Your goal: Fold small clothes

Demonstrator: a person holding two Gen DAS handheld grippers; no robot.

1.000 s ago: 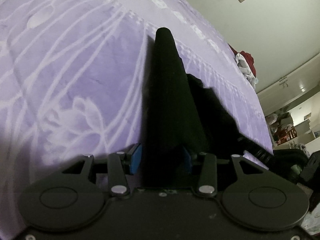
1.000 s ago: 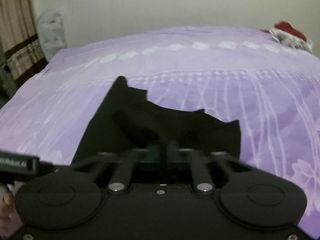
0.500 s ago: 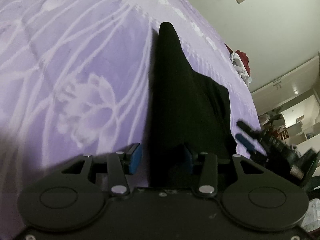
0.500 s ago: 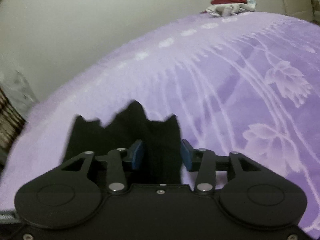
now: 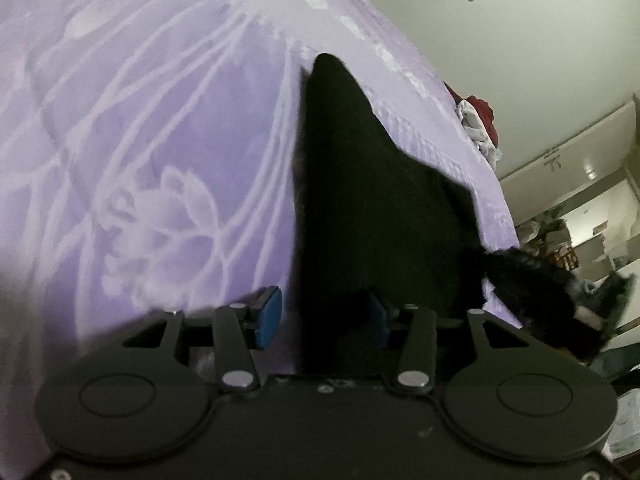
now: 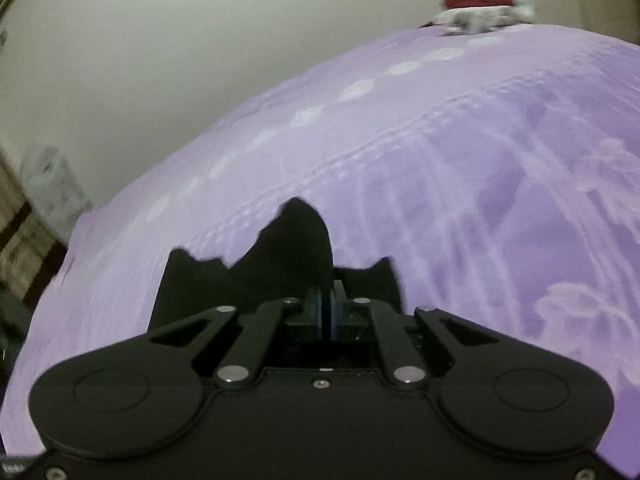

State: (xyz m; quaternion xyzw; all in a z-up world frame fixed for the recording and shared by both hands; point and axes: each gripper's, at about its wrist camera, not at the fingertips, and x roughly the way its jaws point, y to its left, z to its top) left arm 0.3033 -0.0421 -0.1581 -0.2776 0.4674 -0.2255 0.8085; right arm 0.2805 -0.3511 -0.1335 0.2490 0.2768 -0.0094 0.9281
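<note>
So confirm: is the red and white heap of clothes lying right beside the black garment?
No, the red and white heap sits at the purple bedspread's far edge, well apart from the black garment.

Bed (image 6: 500, 168): covered by a lilac bedspread with a pale woven flower-and-line pattern and a row of pale ovals towards the far edge. Lying on it: one black garment (image 6: 288, 256), near side, spread over the cover with peaked edges; one small heap of red and white clothes (image 6: 480, 8), far right corner.
</note>
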